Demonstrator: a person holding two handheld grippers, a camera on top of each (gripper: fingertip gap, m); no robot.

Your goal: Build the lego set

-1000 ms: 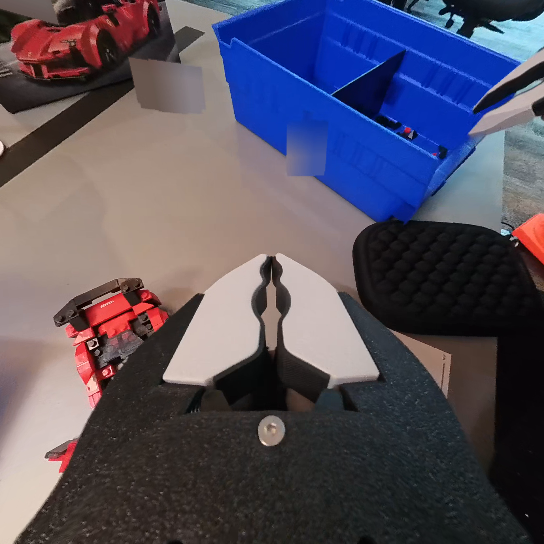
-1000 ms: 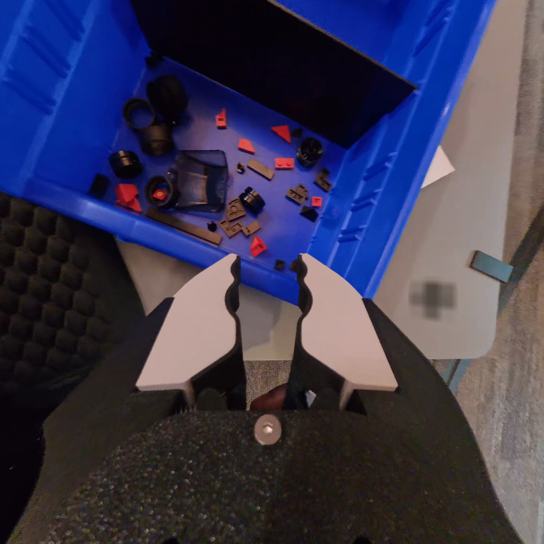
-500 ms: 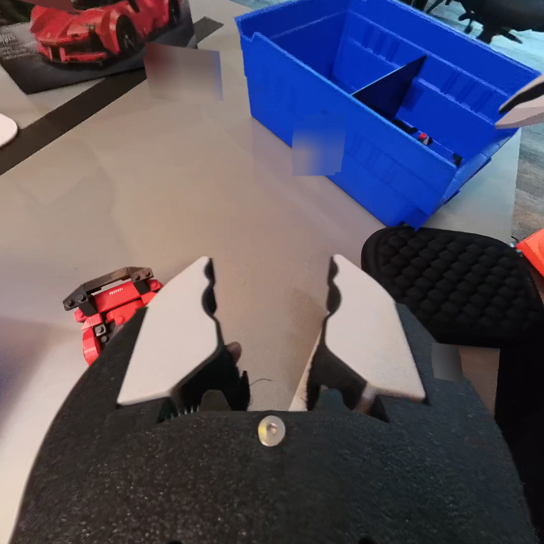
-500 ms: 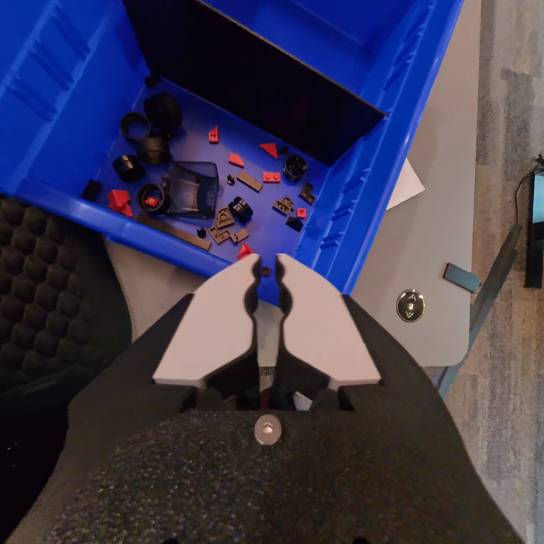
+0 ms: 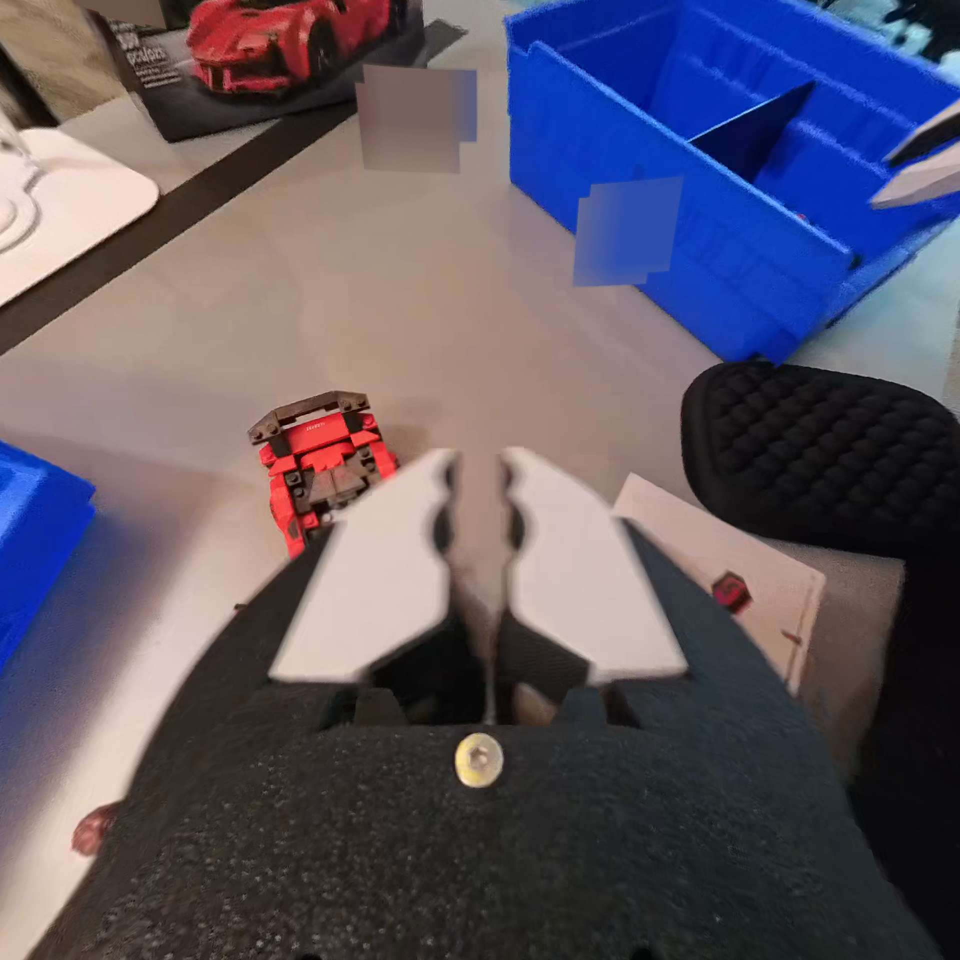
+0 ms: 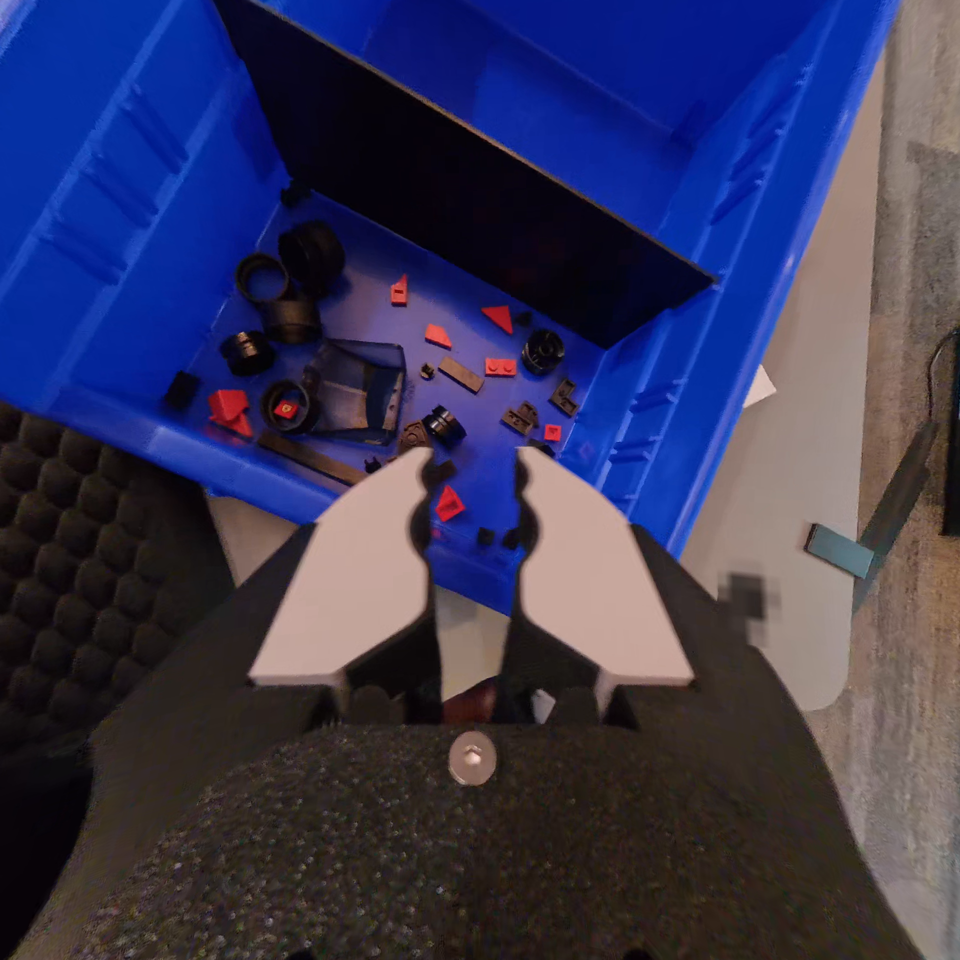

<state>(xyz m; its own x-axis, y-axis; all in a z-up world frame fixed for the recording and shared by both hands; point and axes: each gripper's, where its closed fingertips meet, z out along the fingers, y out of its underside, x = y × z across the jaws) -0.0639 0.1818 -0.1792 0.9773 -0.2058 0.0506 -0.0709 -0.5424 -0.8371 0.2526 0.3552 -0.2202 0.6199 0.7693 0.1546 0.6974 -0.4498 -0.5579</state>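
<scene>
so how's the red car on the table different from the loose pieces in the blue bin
The red car is partly built, many bricks joined in one body; the loose pieces lie apart, scattered singly. The car sits on the bare table near the left gripper; the pieces lie on the floor of the blue bin, below the open right gripper. Both are red and black.

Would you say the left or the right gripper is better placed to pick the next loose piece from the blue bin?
Right. The right gripper hangs open over the blue bin, near a red wedge piece; the left gripper is beside the partly built car.
</scene>
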